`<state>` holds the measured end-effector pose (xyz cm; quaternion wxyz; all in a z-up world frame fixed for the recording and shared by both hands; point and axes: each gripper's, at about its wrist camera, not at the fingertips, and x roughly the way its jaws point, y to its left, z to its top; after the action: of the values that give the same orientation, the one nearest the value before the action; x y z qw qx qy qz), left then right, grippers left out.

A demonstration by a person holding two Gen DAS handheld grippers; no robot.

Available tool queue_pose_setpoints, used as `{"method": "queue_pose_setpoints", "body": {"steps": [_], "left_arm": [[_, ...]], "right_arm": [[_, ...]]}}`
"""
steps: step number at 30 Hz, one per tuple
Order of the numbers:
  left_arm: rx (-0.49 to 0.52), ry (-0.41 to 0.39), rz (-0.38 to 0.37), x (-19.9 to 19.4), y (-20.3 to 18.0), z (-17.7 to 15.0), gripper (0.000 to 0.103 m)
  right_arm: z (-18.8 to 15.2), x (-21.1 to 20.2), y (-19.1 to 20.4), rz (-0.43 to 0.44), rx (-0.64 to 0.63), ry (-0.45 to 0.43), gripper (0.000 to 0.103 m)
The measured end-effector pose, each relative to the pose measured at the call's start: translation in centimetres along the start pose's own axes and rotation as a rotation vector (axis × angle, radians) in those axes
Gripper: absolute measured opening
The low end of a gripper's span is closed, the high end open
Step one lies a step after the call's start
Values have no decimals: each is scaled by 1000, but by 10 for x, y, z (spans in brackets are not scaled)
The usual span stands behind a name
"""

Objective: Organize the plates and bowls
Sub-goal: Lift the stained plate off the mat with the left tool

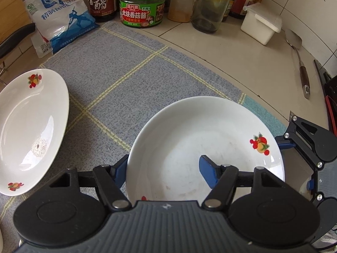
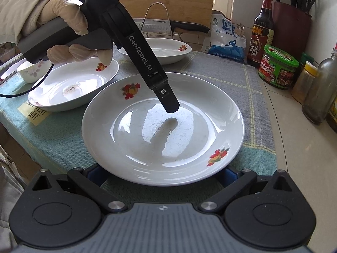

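Observation:
A white deep plate with fruit prints lies flat on the checked cloth. My left gripper straddles its rim. One finger sits outside under the edge, and the inner finger is down against the inside wall, so it is shut on the plate. My right gripper stands open at the opposite rim, with a finger on either side of the edge and neither pressing. A second plate lies beside it, a third plate sits farther back, and a small flowered bowl stands at the far left.
A gloved hand holds the left tool. Along the wall stand a salt bag, a green-lidded jar, bottles, a white box and a knife block. A spatula lies on the counter. A wire rack stands behind the plates.

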<state>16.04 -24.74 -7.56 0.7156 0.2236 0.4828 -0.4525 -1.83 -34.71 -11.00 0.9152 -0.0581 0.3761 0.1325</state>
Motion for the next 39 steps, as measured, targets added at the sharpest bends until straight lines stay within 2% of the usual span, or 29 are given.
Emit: {"method": "queue_pose_setpoints", "body": {"steps": [10, 20, 29, 39], "left_arm": [[5, -13, -22, -3, 3, 5, 69], [3, -80, -10, -4, 5, 35, 69], [-7, -117, 4, 12, 11, 66, 69], [-25, -114, -6, 35, 21, 84, 69]], "right_arm": [[7, 0, -3, -1, 14, 24, 103], [28, 3, -33, -30, -29, 8, 103], [42, 19, -67, -35, -44, -3, 103], [45, 36, -89, -31, -41, 13, 103]]}}
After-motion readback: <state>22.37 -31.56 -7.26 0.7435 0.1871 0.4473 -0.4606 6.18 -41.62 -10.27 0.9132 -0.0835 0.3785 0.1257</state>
